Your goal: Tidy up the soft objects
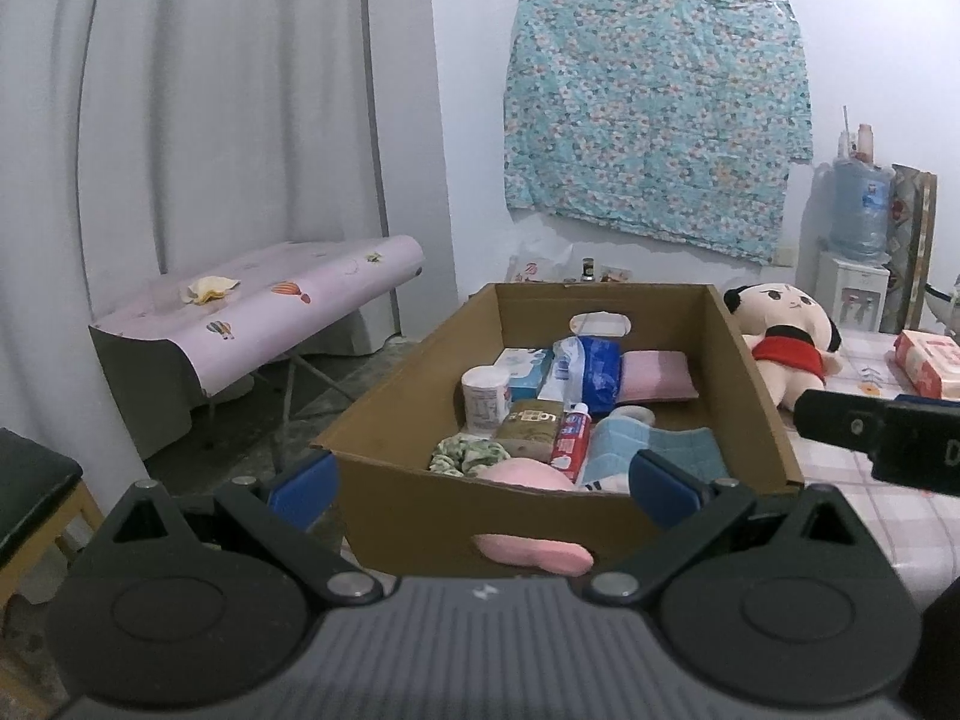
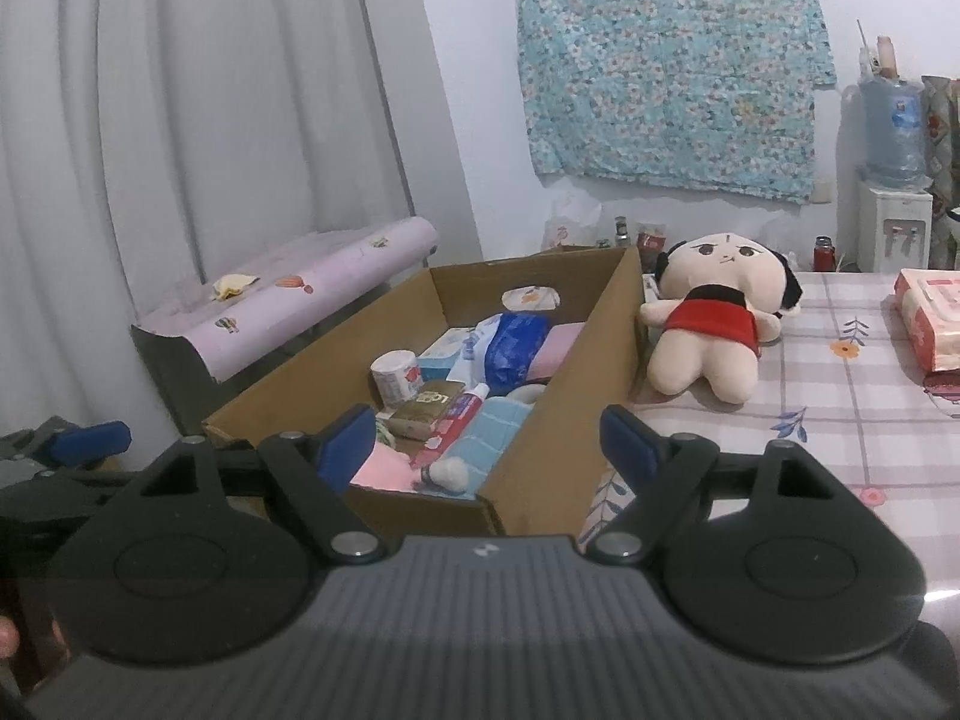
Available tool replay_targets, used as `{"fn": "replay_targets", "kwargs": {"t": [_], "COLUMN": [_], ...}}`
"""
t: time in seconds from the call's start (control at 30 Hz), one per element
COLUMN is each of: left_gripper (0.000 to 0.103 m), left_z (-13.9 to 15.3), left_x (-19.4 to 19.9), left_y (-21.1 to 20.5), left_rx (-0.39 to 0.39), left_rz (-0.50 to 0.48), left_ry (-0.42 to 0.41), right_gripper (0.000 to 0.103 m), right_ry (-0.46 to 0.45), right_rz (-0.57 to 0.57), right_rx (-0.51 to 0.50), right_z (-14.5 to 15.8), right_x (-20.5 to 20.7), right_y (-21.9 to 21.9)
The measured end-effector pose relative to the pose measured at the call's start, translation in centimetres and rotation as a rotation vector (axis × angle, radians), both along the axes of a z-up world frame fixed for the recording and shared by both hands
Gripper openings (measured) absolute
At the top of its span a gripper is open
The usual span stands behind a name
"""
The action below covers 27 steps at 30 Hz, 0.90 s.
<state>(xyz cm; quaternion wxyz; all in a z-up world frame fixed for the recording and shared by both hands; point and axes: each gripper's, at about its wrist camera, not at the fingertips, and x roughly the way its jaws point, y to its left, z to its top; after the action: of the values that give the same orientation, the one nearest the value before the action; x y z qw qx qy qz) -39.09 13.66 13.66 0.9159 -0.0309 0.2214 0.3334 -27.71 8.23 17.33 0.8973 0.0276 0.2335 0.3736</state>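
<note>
A brown cardboard box (image 1: 420,516) stands on the table's left end. It holds a pink soft piece (image 1: 522,474), a green scrunchie (image 1: 471,453), a light blue towel (image 1: 654,444), a pink folded cloth (image 1: 657,375), toothpaste, a white cup and packets. A plush doll (image 2: 714,324) in a red dress lies on the table to the right of the box (image 2: 576,396). My left gripper (image 1: 483,489) hovers open before the box's near wall, holding nothing. My right gripper (image 2: 487,445) is open over the box's near right corner, with nothing between its fingers.
The table wears a checked floral cloth (image 2: 840,420). A tissue pack (image 2: 927,324) lies at its far right. A low bench with a lilac cover (image 1: 270,300) stands left by the curtain. A green-seated chair (image 1: 36,492) sits near left. A water dispenser (image 1: 858,222) is at the back right.
</note>
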Motion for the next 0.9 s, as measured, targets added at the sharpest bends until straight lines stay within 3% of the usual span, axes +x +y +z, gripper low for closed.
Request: {"fn": "replay_targets", "kwargs": {"t": [0.47, 0.9], "left_gripper": [0.103, 0.103], "left_z": [-0.3, -0.3], "left_x": [0.1, 0.1], "left_y": [1.1, 0.7], "left_rx": [-0.020, 0.022], "left_rz": [0.071, 0.087], "left_ry": [-0.045, -0.032], "right_gripper": [0.082, 0.082], "right_ry": [0.020, 0.031], "right_rz": [-0.033, -0.025], "right_rx": [0.003, 0.018], "right_z": [-0.6, -1.2], "right_x": [0.6, 0.8], "right_y": [-1.0, -1.3]}}
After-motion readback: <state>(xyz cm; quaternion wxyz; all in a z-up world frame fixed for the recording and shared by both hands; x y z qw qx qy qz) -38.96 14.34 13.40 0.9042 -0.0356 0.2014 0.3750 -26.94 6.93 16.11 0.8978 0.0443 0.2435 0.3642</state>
